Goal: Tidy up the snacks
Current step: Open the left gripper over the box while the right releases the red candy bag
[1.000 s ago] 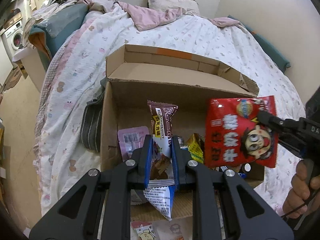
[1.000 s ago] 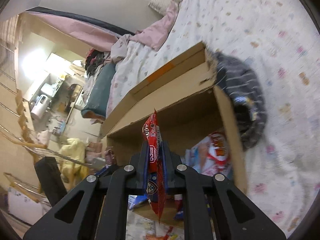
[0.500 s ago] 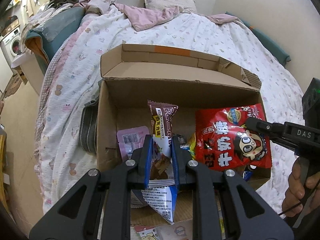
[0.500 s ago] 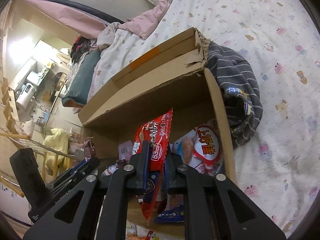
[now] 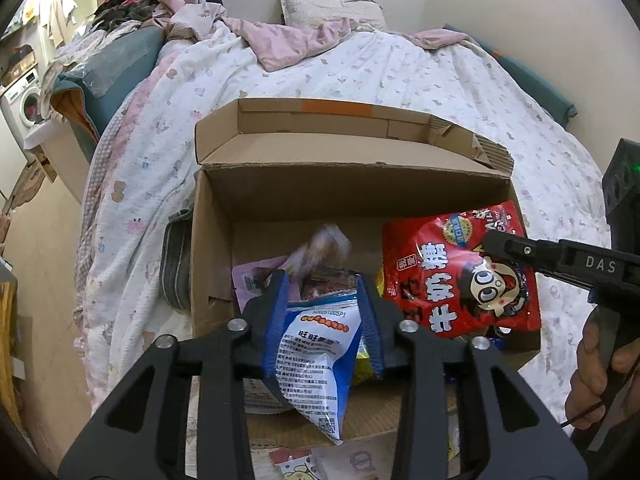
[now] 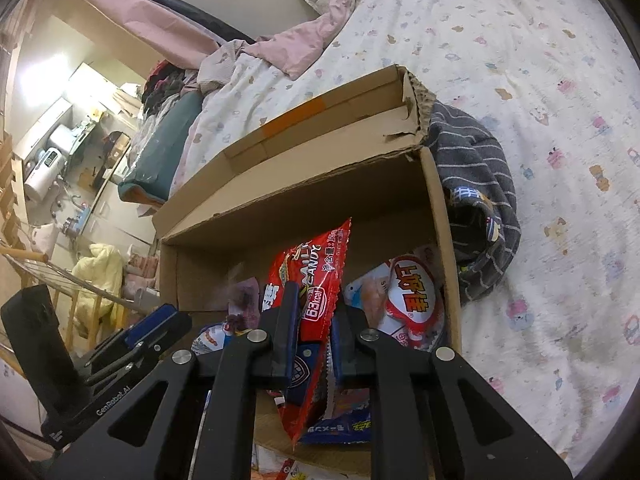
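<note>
Bedding printed with small cartoon figures (image 5: 360, 64) carries an open cardboard box (image 5: 216, 240) of snacks. Over it, the left gripper (image 5: 324, 292) has its jaws opening, a blue-and-white snack packet (image 5: 320, 352) between them. The right gripper (image 6: 312, 320) is clamped on a red candy bag (image 6: 316, 280) above the box. A grey striped cloth (image 6: 476, 168) lies beside the box.
</note>
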`<state>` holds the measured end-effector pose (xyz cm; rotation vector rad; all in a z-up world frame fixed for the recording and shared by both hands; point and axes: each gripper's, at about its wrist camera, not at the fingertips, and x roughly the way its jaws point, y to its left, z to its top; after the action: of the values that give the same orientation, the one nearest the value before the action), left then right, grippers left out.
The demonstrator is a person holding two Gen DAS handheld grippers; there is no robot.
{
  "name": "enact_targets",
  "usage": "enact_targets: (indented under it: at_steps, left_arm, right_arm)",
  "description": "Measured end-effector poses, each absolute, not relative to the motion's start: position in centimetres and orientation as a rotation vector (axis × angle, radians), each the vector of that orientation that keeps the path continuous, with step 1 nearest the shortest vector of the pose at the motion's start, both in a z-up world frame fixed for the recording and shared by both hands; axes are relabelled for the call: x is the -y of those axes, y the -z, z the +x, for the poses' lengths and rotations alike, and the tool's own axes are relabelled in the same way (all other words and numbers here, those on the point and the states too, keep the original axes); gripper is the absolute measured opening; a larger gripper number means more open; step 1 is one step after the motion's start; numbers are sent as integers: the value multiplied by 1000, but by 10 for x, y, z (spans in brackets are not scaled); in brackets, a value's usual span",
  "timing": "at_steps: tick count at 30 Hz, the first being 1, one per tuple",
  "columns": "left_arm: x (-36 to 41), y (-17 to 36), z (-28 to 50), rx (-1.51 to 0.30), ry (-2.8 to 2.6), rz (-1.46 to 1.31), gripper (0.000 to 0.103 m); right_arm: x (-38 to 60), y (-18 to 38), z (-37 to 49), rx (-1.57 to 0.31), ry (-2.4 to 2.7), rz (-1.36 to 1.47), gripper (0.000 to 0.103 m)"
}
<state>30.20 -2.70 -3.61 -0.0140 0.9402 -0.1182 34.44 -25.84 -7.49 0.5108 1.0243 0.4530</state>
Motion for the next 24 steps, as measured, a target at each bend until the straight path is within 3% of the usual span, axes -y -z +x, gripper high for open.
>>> enact_targets:
  at_steps: [6,8,9,11,24]
  left_arm:
    - [26,34,301,-924,108,-21,69]
    - [25,32,300,-914,95,-23,84]
    - [24,31,299,-904,98,-33,84]
    - [24,30,299,-902,102,-39,85]
    - [22,34,299,-920,105,-48,85]
  right_arm:
    - [256,75,344,-1027,-456,493,18]
    - [252,79,345,-1054,-467,495,28]
    - [251,81,346,-1067,-465,495,34]
    - [251,82,346,-1070,-452,497,75]
    - [261,74,345,-1018,-416,492,80]
